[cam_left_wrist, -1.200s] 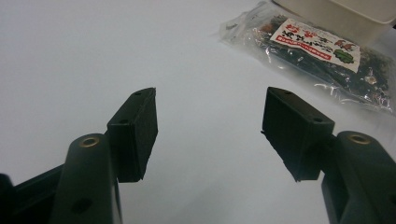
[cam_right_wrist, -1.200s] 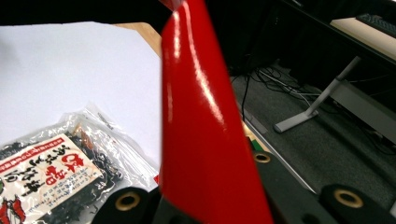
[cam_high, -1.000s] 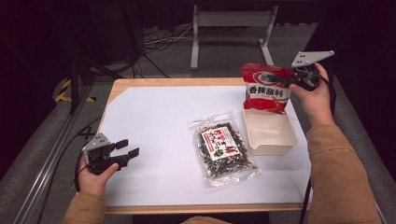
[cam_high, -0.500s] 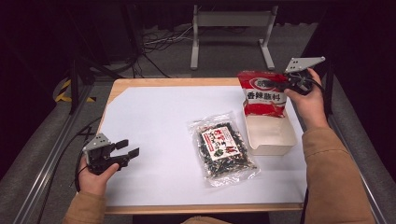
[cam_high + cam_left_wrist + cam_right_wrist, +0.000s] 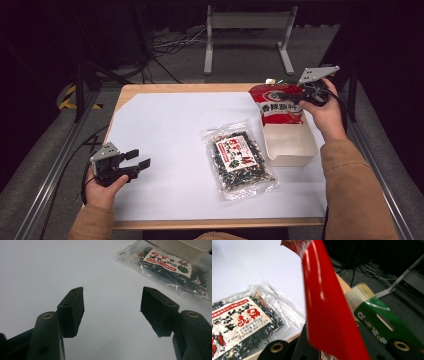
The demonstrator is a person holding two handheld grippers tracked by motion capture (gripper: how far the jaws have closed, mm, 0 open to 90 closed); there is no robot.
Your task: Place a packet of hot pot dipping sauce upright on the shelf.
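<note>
Two grippers are at work over a table (image 5: 150,120) covered in white. The right gripper (image 5: 306,93), at the far right edge in the high view, is clenched on a red packet (image 5: 277,104) with white lettering, gripping it at the packet's right edge near the top. The packet hangs upright from that grip, just to the gripper's left, its lower end dipping into the far end of a white open box (image 5: 292,145) that sits below and slightly nearer the person than the gripper. In the right gripper view the red packet (image 5: 329,312) rises edge-on between the jaws, close to the lens, with a green carton (image 5: 384,323) just behind it on the right. A clear bag of dark dried bits (image 5: 239,159) with a red-and-white label lies flat to the left of the box, touching or nearly touching its side — which one I cannot tell. The left gripper (image 5: 136,161) rests low at the near left, well apart from all of this, its jaws spread and holding nothing; in its own view the clear bag (image 5: 167,267) lies ahead and to the right of the gripper (image 5: 112,311).
</note>
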